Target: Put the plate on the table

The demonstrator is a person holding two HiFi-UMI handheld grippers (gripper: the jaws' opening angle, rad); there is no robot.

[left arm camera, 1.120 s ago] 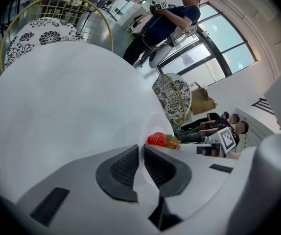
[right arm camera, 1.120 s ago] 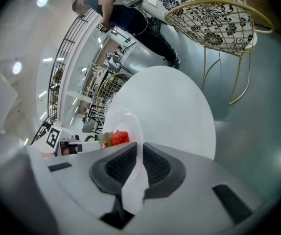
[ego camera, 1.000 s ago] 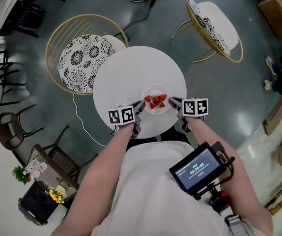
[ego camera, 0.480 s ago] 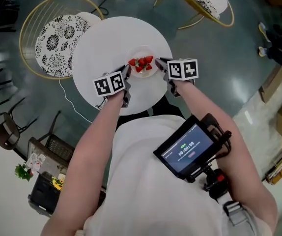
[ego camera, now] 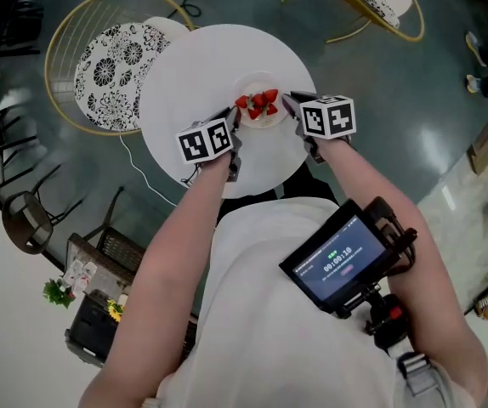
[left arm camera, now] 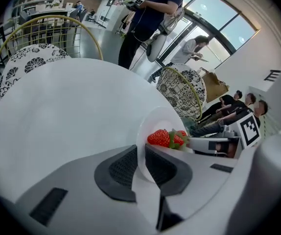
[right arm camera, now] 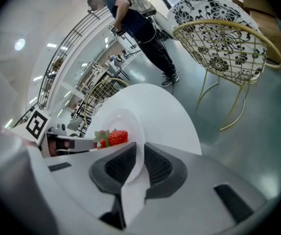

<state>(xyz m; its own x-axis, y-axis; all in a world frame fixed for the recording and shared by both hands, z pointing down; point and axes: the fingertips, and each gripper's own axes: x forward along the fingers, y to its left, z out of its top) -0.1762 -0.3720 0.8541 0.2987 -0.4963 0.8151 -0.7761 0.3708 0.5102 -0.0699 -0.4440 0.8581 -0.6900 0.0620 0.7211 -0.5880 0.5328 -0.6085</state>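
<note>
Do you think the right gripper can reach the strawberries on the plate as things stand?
Probably not: the right gripper is shut on the rim of the plate, as is the left gripper opposite. The strawberries lie uncovered beyond its jaws, so it would need to let go first.

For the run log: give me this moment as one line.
left gripper: shut on plate rim | right gripper: shut on plate rim | plate: carries strawberries, over white table | touchdown: unclear

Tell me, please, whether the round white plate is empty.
Not empty: several red strawberries lie on the round white plate, visible in every view.
</note>
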